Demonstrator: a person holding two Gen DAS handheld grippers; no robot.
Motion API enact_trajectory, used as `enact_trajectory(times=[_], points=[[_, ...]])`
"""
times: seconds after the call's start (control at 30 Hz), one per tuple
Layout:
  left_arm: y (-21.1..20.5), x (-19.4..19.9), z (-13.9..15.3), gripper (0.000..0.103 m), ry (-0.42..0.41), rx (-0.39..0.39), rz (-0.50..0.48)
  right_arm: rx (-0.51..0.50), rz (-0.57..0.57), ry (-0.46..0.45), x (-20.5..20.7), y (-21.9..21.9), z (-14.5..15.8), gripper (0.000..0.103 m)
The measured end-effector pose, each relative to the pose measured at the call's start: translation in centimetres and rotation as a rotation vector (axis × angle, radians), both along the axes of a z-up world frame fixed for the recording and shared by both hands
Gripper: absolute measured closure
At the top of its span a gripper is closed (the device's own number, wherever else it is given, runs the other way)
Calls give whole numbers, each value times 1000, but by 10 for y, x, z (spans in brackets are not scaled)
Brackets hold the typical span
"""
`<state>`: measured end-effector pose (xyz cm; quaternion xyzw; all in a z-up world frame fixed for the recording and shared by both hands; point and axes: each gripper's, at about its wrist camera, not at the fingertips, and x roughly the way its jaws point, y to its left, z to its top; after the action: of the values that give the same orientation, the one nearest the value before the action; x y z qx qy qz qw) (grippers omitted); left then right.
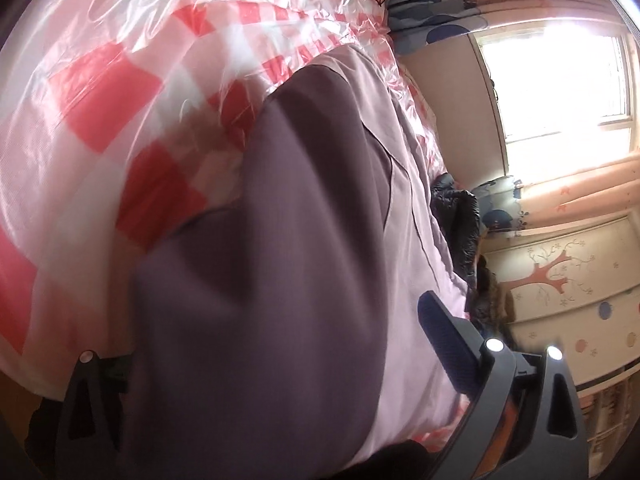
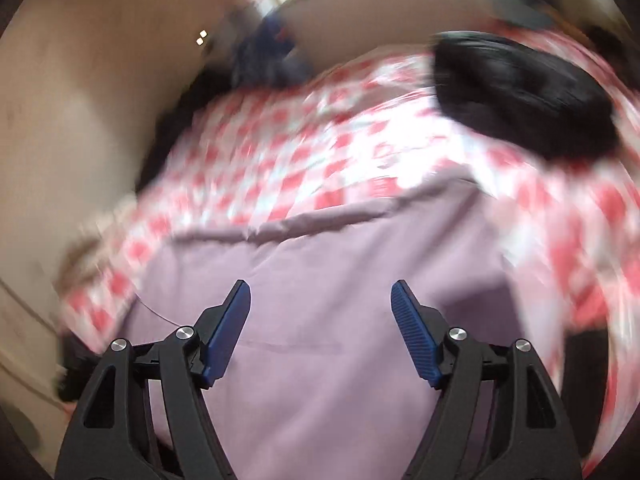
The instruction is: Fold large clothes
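Note:
A large mauve garment [image 1: 404, 240] lies spread on the bed, and a darker purple fold [image 1: 280, 260] of it bulges up close to the lens in the left wrist view. My left gripper [image 1: 276, 336] stands wide open around this fold. Its right blue pad [image 1: 444, 340] shows clear of the cloth, while the fabric hides most of its left finger [image 1: 92, 384]. In the blurred right wrist view the same garment [image 2: 320, 248] lies flat below my right gripper [image 2: 320, 320]. That gripper is open, both blue pads [image 2: 228, 328] bare, with nothing between them.
A red-and-white checked plastic sheet [image 1: 120, 92] covers the bed under the garment. A black garment [image 2: 520, 96] lies at the far right of the bed, and a dark jacket [image 1: 460, 216] sits at its edge. A bright window [image 1: 560, 80] and a tree-painted wardrobe [image 1: 560, 280] stand beyond.

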<state>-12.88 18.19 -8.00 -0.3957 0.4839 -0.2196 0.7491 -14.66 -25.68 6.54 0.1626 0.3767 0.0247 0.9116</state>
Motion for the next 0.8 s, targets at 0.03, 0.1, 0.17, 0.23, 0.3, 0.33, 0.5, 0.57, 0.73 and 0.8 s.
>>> enact_trajectory(times=[0.03, 0.1, 0.17, 0.23, 0.3, 0.33, 0.5, 0.57, 0.73, 0.8], points=[[0, -1, 1, 10, -11, -1, 1, -27, 27, 25, 28, 12, -7, 33], [2, -2, 2, 11, -22, -18, -3, -72, 42, 95, 89, 31, -30, 33], [7, -4, -1, 15, -18, -28, -2, -155, 21, 164, 127, 41, -62, 31], [8, -3, -1, 20, -30, -30, -12, -200, 35, 279, 153, 45, -108, 27], [5, -2, 0, 22, -34, -17, -22, -235, 35, 291, 159, 49, -112, 27], [5, -2, -2, 22, -25, -21, -24, -223, 34, 301, 157, 49, -106, 27], [14, -4, -8, 22, -12, -75, -18, -207, 124, 125, 102, 76, -43, 25], [14, -4, -9, 22, -9, -71, -19, -289, 202, 169, 94, 103, -58, 19], [5, -4, -4, 22, -12, -53, -14, -315, 229, 277, 100, 113, -102, 11], [6, -3, -6, 22, -7, -60, -13, -255, 219, 239, 79, 107, -83, 11]])
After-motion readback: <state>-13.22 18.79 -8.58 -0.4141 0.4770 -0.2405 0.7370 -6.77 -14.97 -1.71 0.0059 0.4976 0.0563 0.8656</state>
